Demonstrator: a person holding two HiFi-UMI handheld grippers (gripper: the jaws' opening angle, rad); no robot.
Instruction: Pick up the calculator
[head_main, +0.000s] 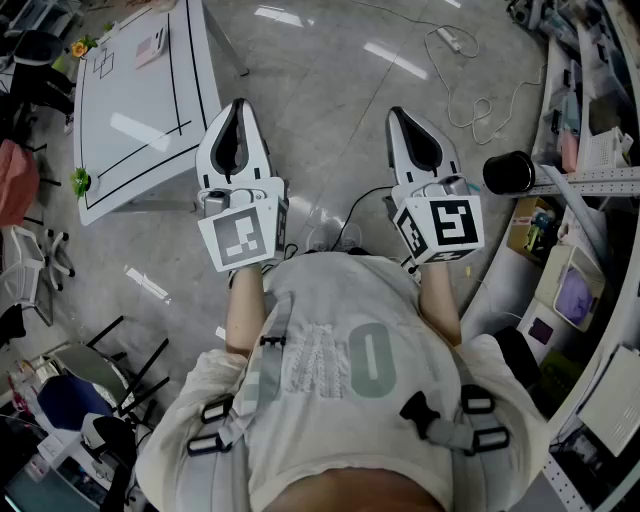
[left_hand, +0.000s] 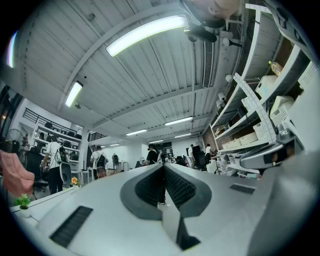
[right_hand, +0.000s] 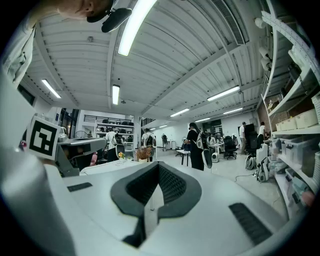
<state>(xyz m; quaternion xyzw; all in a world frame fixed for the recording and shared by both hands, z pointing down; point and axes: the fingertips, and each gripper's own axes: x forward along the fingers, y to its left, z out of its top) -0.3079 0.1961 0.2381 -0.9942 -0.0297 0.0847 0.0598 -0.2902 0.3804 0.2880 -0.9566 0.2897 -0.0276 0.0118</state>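
Starting at the left gripper (head_main: 240, 108): its jaws are pressed together with nothing between them, nose held out over bare floor (head_main: 330, 90). The right gripper (head_main: 402, 115) beside it is the same, clamped tight and empty. Neither has anything to show yet. Out at eleven o'clock from the left gripper stands a white table (head_main: 150, 110) with black lines on it, and near its far corner lies a small flat thing (head_main: 151, 46) that we take to be the calculator, though it is too small to be sure. It is well apart from both grippers, so a walk comes first. That is where trouble could start: a cable (head_main: 450, 100) trails across the floor at one o'clock of the right gripper, and chairs (head_main: 40, 260) crowd the table's near side at nine o'clock. Arriving with the jaws closed, we would only shove the calculator along the top. Lying flat, it gives little edge to pinch, so a shallow grab may slip.
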